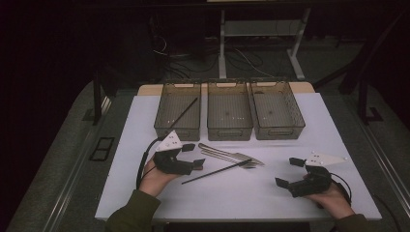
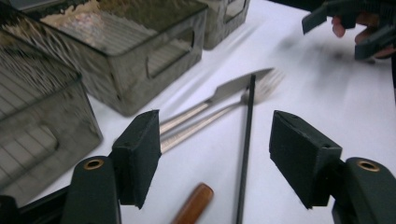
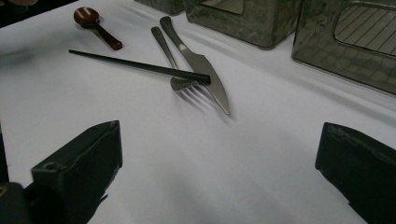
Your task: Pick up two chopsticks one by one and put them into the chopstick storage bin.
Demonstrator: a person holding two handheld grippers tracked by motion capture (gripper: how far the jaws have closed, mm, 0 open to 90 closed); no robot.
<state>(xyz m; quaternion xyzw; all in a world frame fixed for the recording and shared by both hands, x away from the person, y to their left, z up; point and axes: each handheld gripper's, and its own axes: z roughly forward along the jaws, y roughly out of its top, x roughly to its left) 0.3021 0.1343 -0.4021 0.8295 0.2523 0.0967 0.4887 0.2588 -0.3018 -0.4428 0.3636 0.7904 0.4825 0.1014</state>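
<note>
Black chopstick (image 2: 246,140) lies between the open left claw (image 2: 212,156): lower squarely, then pinch (right claw (image 3: 210,175) open, idle).

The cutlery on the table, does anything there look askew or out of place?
Yes. One black chopstick lies slanted with its tip across the fork and knife, not flat on the table. Its mate is already in the left bin.
</note>
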